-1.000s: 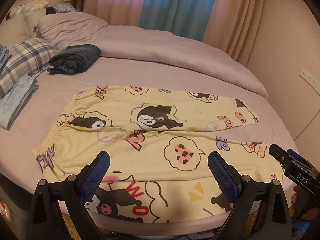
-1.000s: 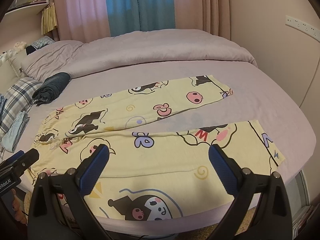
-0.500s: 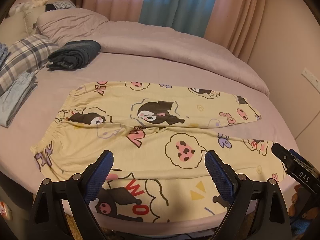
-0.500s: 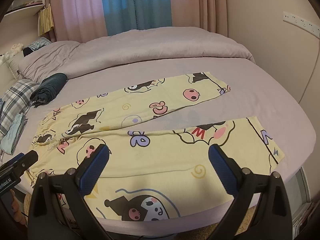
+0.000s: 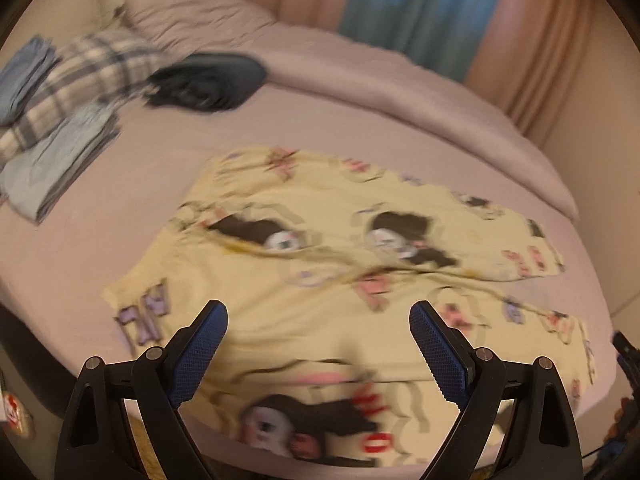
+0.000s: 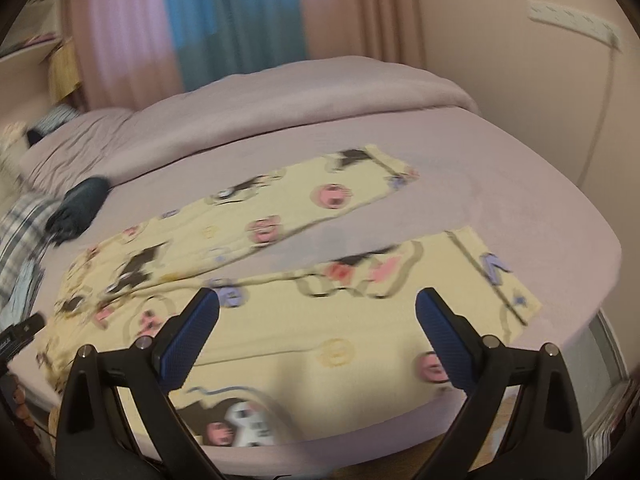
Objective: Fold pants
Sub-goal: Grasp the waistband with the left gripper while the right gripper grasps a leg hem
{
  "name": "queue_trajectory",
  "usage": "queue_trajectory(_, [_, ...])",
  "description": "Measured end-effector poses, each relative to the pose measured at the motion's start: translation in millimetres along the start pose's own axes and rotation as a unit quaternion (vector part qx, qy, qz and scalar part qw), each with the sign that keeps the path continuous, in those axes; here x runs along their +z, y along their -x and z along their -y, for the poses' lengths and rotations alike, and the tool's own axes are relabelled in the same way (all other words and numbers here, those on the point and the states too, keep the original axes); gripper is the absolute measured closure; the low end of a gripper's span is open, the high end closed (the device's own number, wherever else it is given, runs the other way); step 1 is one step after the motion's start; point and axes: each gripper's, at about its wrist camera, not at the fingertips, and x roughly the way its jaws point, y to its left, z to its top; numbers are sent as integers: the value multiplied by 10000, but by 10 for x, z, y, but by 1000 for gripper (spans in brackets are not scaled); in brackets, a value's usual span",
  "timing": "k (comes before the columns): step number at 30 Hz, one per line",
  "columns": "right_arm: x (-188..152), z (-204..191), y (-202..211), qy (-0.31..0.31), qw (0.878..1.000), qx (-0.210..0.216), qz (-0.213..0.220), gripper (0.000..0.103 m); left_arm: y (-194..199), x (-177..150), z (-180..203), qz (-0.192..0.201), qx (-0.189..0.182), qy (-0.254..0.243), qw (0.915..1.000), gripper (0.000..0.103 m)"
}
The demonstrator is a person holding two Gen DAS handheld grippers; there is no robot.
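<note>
Yellow cartoon-print pants lie flat on the lilac bed, waistband to the left, both legs running right. In the right wrist view the pants show their two leg ends spread apart at the right. My left gripper is open and empty, above the near edge by the waistband side. My right gripper is open and empty, above the near leg. Both views are motion-blurred.
A dark folded garment and plaid and blue folded clothes lie at the back left of the bed. A bunched lilac duvet runs along the far side. The bed's near edge drops off close to the grippers.
Both grippers have moved forward and lower toward the pants, the left one swinging left toward the waistband. Both stay open. The pants have not moved.
</note>
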Motion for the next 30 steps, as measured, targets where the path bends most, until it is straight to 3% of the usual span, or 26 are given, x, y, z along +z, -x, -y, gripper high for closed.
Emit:
queue_trajectory(3, [-9, 439, -147, -337, 9981, -494, -167, 6, -38, 23, -274, -300, 328, 165, 9989, 9])
queue_trajectory(9, [-57, 1120, -302, -722, 9906, -1096, -385, 11, 13, 63, -849, 129, 846, 746, 9935, 9])
queue_trajectory(13, [-128, 1564, -380, -1084, 9807, -1537, -542, 12, -55, -96, -1124, -95, 586, 1316, 9895, 9])
queue_trajectory(15, [-179, 1728, -415, -1257, 9762, -1640, -658, 12, -118, -174, -1124, -304, 413, 1352, 9895, 9])
queue_trajectory(19, [-215, 1832, -433, -1434, 9764, -1451, -711, 13, -191, -215, -1088, -354, 217, 1347, 9900, 9])
queue_trajectory(22, [-225, 1858, -484, -1546, 9780, -1184, -750, 17, -361, -263, -1105, -548, -360, 1718, 9830, 10])
queue_trajectory(25, [-243, 1848, -566, -1548, 9793, -1062, -763, 20, -363, -271, -968, -378, -120, 1437, 9888, 12])
queue_trajectory(28, [-309, 1882, -696, -1683, 9756, -1061, -931, 25, -337, -328, -835, -279, 120, 1093, 9935, 27])
queue_trajectory(30, [-323, 1846, -701, -1649, 9773, -1112, -735, 28, -298, -383, -818, -130, 380, 1127, 9928, 64])
